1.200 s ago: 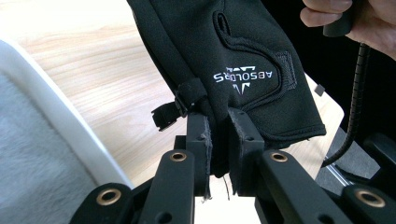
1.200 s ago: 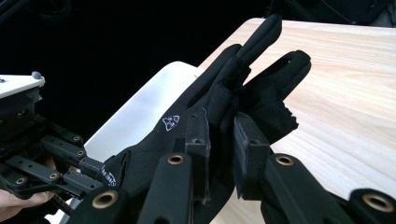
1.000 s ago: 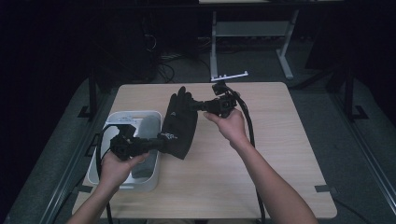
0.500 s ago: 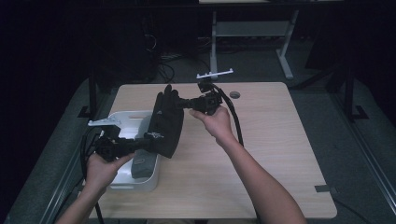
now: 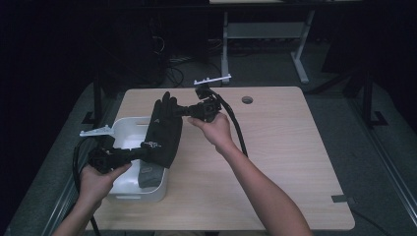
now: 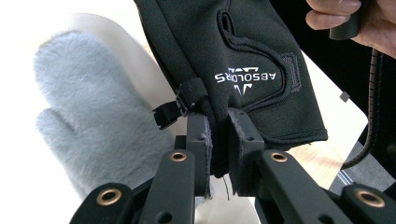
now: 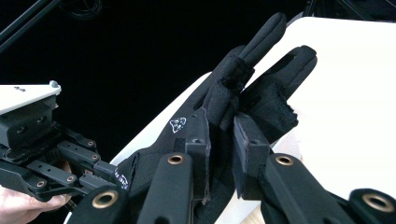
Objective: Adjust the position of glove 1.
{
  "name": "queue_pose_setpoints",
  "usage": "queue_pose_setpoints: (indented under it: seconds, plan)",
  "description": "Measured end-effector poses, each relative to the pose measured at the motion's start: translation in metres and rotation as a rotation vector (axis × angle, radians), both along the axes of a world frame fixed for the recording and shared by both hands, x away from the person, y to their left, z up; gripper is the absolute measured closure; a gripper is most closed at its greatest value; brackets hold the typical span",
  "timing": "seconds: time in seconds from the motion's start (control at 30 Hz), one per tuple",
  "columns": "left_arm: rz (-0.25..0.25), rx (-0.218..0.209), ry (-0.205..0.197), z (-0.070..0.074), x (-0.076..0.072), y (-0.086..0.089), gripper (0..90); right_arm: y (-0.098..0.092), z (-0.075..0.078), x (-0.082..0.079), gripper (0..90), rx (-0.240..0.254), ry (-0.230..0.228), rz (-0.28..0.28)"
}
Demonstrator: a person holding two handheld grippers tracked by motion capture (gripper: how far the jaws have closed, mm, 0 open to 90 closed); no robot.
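Black fabric glove with white lettering (image 5: 164,129) hangs stretched between the two grippers above the wooden table's left half, its cuff end over the white plastic bin (image 5: 124,133) that sits at the table's left edge. A grey fluffy mitten (image 5: 149,175) already lies inside that bin, at its near end.

At the left, the left gripper (image 5: 142,152) has its jaws clamped narrow on the glove's cuff hem, next to a small strap loop, as the left gripper view shows (image 6: 219,140). Farther right, the right gripper (image 5: 186,112) pinches the glove's finger end, its jaws closed tight on the bunched fabric (image 7: 223,140).

Compared with a second ago, both hands and the glove have travelled leftward across the table: the glove then hung over the table's middle beside the bin, and now most of it overlaps the bin's opening. The grips look unchanged. That shift suggests the glove is being carried to join the mitten, so what likely remains is lowering it in and letting go.
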State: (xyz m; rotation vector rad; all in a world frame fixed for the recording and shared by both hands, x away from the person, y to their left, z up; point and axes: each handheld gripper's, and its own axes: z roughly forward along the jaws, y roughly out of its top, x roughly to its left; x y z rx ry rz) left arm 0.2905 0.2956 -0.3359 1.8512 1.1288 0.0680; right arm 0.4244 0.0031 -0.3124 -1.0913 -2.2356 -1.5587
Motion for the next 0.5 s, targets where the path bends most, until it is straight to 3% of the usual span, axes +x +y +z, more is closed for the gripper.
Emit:
queue_pose_setpoints:
  seconds: [0.5]
  plan:
    - [0.036, -0.001, 0.016, -0.008, -0.005, 0.023, 80.2, 0.024, -0.009, 0.005, 77.9, 0.000, 0.010, 0.034]
